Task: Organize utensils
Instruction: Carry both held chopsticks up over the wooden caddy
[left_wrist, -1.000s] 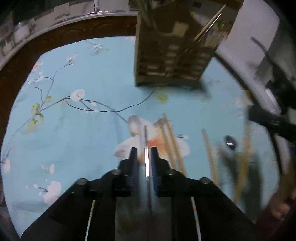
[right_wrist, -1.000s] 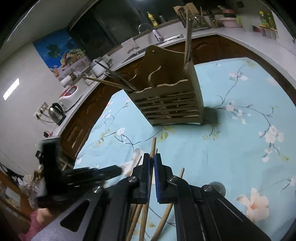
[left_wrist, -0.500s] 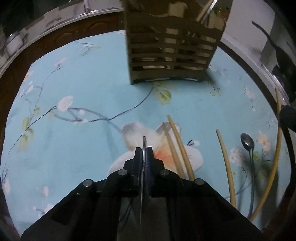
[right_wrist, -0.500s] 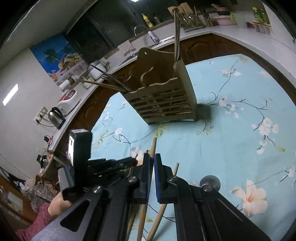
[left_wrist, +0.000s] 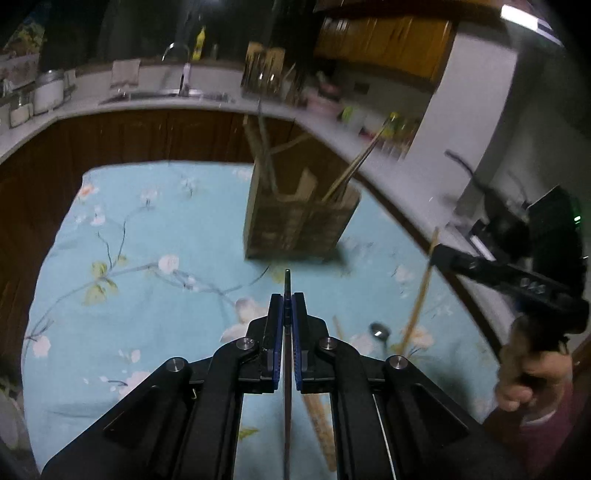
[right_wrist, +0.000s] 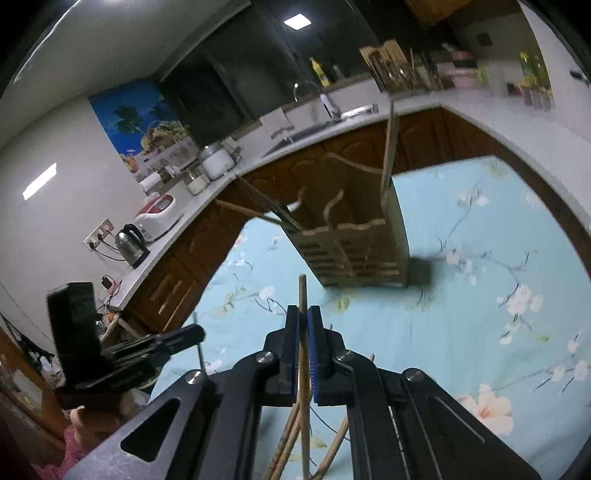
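Currently held: my left tongs (left_wrist: 287, 306) clamped on a thin metal utensil handle (left_wrist: 287, 284), my right tongs (right_wrist: 304, 317) clamped on a wooden chopstick (right_wrist: 303, 291), both lifted above the floral-clothed desk (left_wrist: 147, 295). Ahead: slatted wooden utensil holder (right_wrist: 354, 251), chopsticks inside. Loose on cloth: spoon (left_wrist: 380, 330), more chopsticks (right_wrist: 284, 446)

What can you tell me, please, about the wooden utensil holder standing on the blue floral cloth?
The wooden utensil holder is a light-brown, boxy caddy with slatted sides, a wavy-cut front edge and inner dividers forming compartments; a taller back panel rises behind. It stands upright on the tablecloth, ahead of both grippers, touched by neither. Several utensils already stand in it: chopsticks lean out of one side, and thin dark-looking handles rise from the other. Motion blur hides finer detail.
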